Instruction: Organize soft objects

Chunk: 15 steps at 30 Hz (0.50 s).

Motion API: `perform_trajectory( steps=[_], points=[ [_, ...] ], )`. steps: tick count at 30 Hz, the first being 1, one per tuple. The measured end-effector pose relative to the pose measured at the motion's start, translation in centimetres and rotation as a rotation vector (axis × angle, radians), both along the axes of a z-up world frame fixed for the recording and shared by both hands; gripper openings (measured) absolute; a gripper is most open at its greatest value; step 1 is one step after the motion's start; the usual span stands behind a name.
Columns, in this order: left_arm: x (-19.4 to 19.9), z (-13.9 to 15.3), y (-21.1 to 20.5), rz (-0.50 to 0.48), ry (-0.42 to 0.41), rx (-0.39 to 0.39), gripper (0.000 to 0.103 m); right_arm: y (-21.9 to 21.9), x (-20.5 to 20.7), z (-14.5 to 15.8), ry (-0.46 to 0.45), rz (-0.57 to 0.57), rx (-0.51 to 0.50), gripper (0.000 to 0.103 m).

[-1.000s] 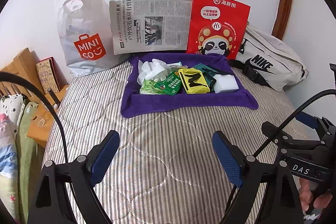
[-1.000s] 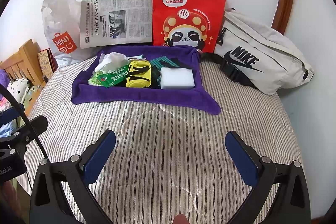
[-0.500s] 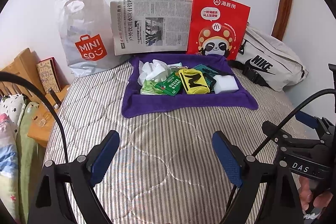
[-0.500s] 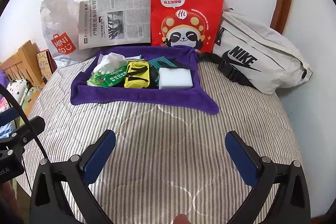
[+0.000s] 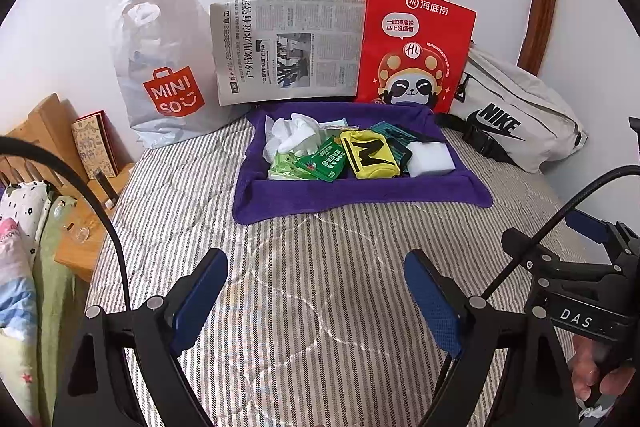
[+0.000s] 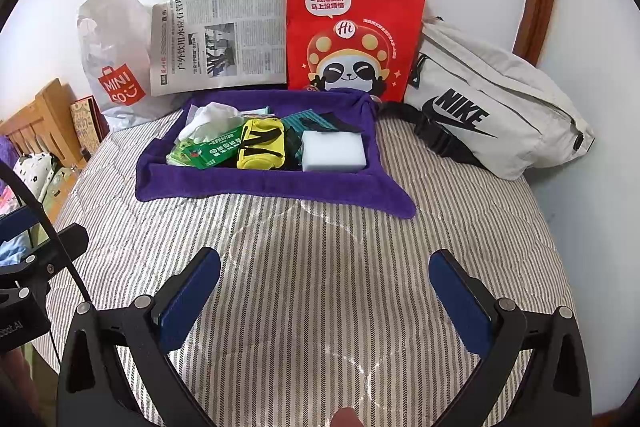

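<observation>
A purple towel (image 5: pixel 344 193) (image 6: pixel 256 185) lies on the striped bed, its edges raised like a tray. On it lie a white sponge block (image 5: pixel 431 158) (image 6: pixel 333 151), a yellow and black pouch (image 5: pixel 370 154) (image 6: pixel 261 143), a green packet (image 5: pixel 325 163) (image 6: pixel 216 149), crumpled white tissue (image 5: pixel 292 133) (image 6: pixel 208 119) and a teal item (image 5: pixel 394 133). My left gripper (image 5: pixel 316 275) is open and empty, above the bed short of the towel. My right gripper (image 6: pixel 325 277) is open and empty, likewise short of the towel.
Against the wall stand a white Miniso bag (image 5: pixel 160 67), a newspaper (image 5: pixel 288 47) and a red panda paper bag (image 5: pixel 414 47). A white Nike bag (image 5: pixel 516 111) lies at the right. A wooden headboard (image 5: pixel 36 131), a book and pillows are at the left.
Both views have drifted slightly; the towel and bags sit a little lower and nearer in the right wrist view. Both grippers stay open and empty.
</observation>
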<state>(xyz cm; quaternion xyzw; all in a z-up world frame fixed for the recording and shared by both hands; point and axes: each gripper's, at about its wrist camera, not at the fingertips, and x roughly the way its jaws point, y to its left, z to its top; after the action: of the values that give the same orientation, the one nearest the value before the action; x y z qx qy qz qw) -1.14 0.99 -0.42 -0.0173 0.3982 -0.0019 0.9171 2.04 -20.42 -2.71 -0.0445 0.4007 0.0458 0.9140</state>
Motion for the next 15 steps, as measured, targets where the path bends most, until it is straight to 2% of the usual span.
perform_trajectory(
  steps=[15],
  points=[
    [-0.04,0.07,-0.18,-0.008,-0.004,0.001,0.090,-0.08,-0.28,0.15,-0.006,-0.003,0.004,0.103]
  ],
)
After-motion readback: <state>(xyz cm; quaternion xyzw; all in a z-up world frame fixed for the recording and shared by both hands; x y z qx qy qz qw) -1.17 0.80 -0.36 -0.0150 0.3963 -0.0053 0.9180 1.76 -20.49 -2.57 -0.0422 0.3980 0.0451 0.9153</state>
